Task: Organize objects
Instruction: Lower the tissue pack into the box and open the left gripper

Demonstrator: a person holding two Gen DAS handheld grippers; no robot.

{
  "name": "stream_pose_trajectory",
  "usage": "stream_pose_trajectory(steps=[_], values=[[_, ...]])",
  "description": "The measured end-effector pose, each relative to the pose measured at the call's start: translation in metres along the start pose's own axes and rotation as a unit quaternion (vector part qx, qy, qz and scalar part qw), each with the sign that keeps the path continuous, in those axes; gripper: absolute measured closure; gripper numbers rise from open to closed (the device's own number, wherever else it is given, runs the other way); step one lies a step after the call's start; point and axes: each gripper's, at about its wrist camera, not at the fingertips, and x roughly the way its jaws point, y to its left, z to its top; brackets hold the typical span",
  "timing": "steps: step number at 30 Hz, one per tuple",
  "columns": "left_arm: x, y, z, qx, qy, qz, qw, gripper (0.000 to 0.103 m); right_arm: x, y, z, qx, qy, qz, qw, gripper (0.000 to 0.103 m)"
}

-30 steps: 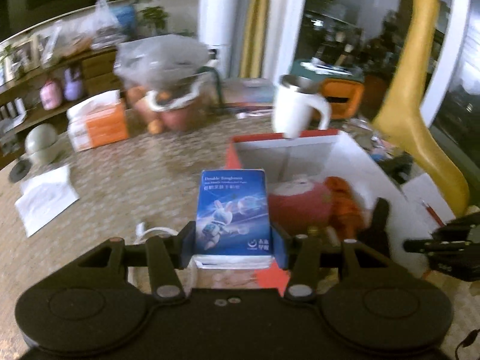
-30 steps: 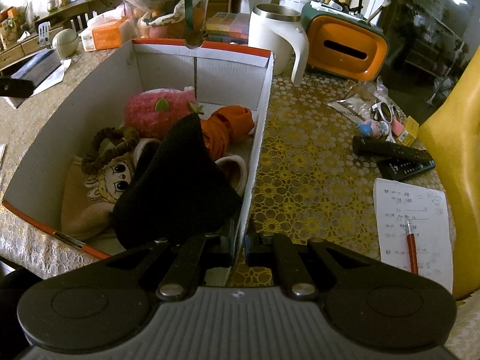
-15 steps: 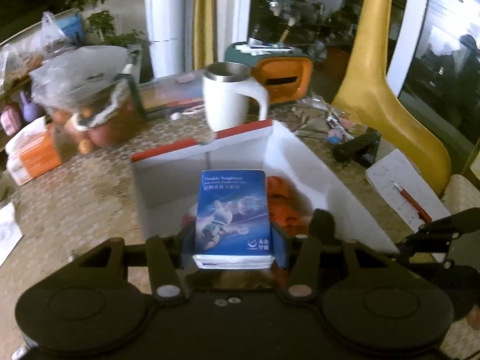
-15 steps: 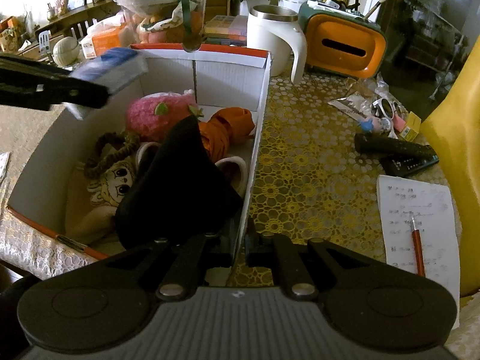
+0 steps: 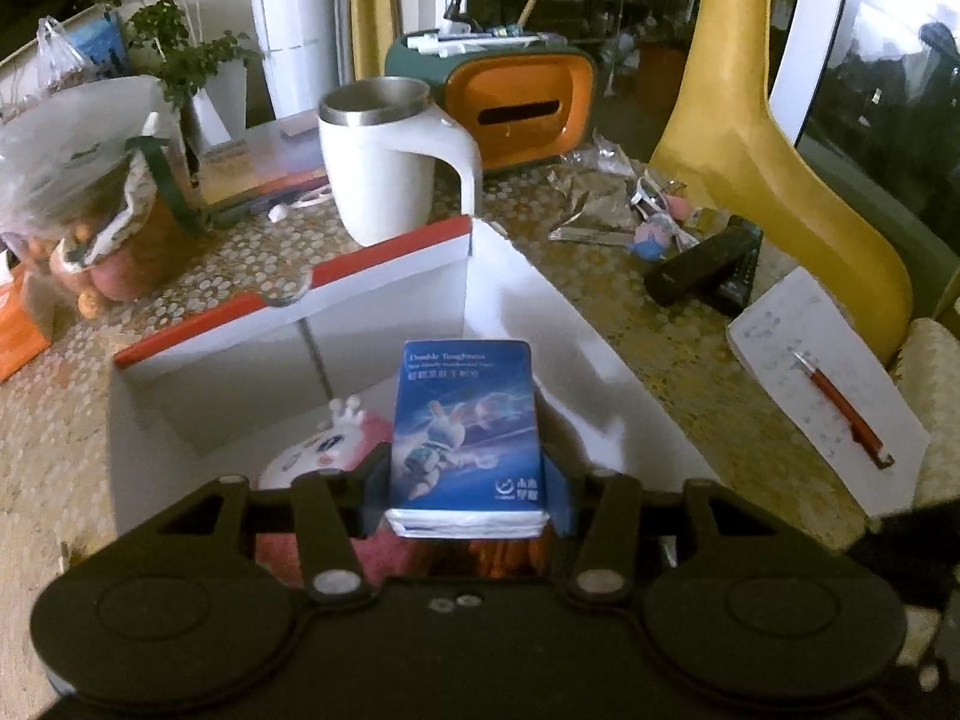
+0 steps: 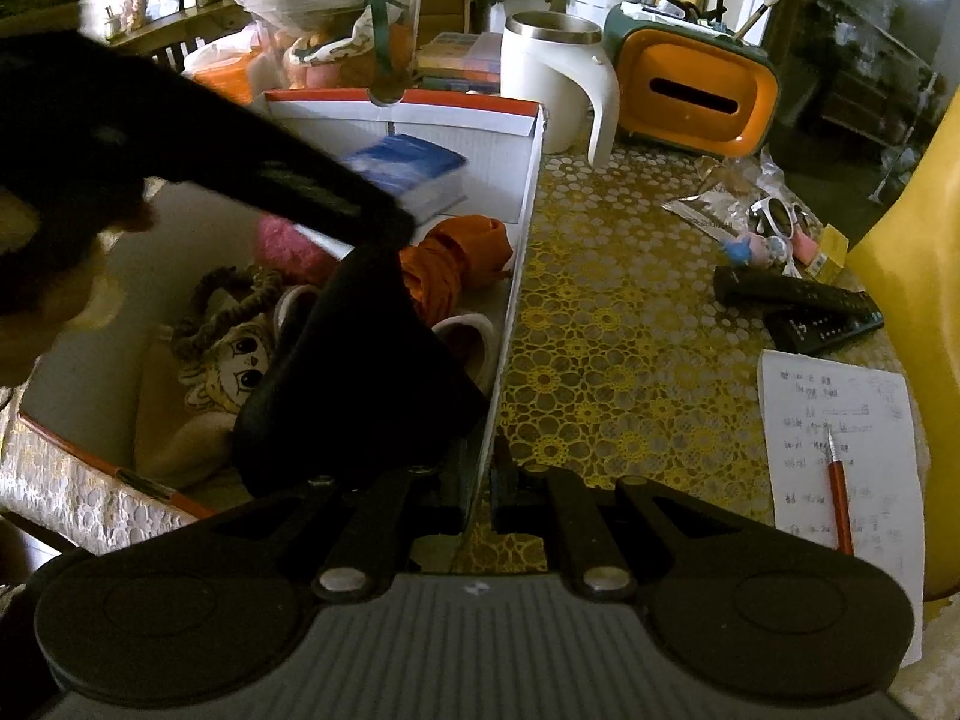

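Note:
My left gripper [image 5: 468,498] is shut on a blue tissue pack [image 5: 465,432] with a rabbit print and holds it above the inside of the white cardboard box [image 5: 288,324]. The pack also shows in the right wrist view [image 6: 408,171], held over the box [image 6: 522,192]. In the box lie a pink plush [image 6: 288,243], an orange cloth bundle [image 6: 456,258], a cartoon cat pouch [image 6: 234,354] and a black cloth [image 6: 360,372]. My right gripper [image 6: 477,483] is shut on the box's right wall near its front corner.
A white mug [image 5: 378,162] and an orange tissue holder [image 5: 516,114] stand behind the box. Two black remotes [image 6: 798,306], a paper sheet with a red pen [image 6: 840,480], sunglasses and small wrappers [image 6: 774,222] lie right of the box. A bagged fruit basket [image 5: 90,192] stands at the left.
My left gripper has carried the tissue pack to the right, from beside the box's left edge to over its inside. My right gripper has stayed clamped on the box wall.

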Motion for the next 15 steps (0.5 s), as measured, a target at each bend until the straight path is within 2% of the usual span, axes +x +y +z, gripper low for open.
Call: stream_pose_trajectory(steps=[8,15], values=[[0.032,-0.005,0.017,-0.006,0.026,0.018,0.9995,0.054,0.0,0.003,-0.001,-0.013,0.001,0.002,1.0,0.095],[0.048,-0.002,0.022,-0.018,0.046,0.014,0.9987,0.053,0.001,-0.004,0.0,-0.015,0.001,0.02,1.0,0.095]])
